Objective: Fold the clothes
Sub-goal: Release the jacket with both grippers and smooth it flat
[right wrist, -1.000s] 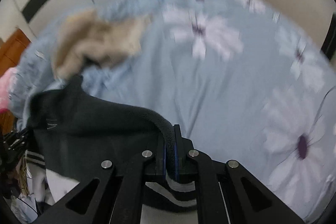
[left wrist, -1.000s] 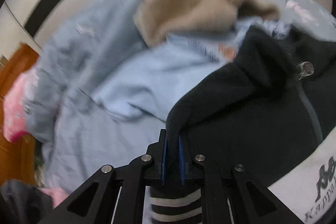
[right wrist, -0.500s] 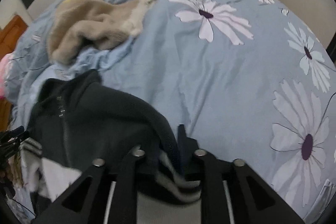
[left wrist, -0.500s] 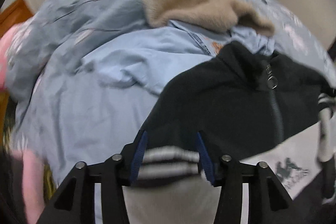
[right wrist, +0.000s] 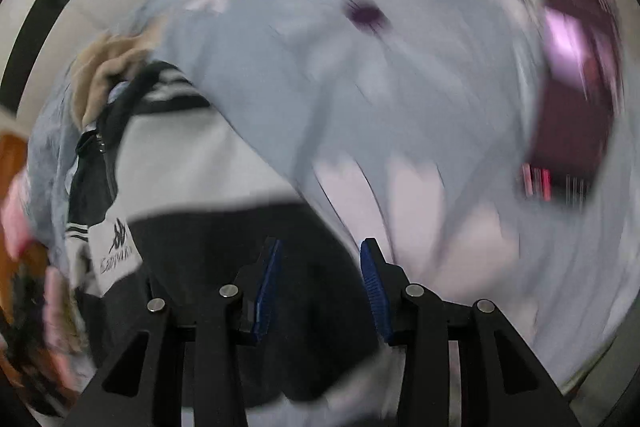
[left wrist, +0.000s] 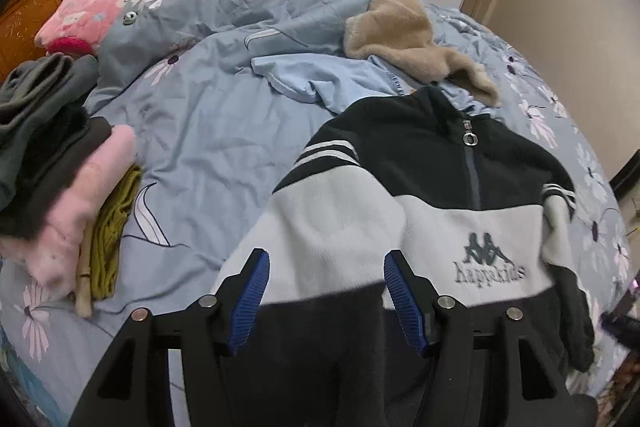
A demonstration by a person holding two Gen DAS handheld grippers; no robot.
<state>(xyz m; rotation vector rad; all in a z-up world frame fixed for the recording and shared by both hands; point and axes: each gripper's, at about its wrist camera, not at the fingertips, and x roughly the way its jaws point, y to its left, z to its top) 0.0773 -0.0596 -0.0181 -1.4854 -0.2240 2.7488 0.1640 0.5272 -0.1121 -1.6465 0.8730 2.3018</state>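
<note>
The fleece jacket lies spread on the bed, collar toward twelve o'clock. Left tool and right tool are opening, gripping nothing. Next, probably: fold a sleeve inward.

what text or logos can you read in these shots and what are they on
"kappakids" under a logo of two seated figures, on the pale chest band of the black and grey fleece jacket.
The same print shows in the right wrist view, too blurred to read.
No other text is visible.
</note>
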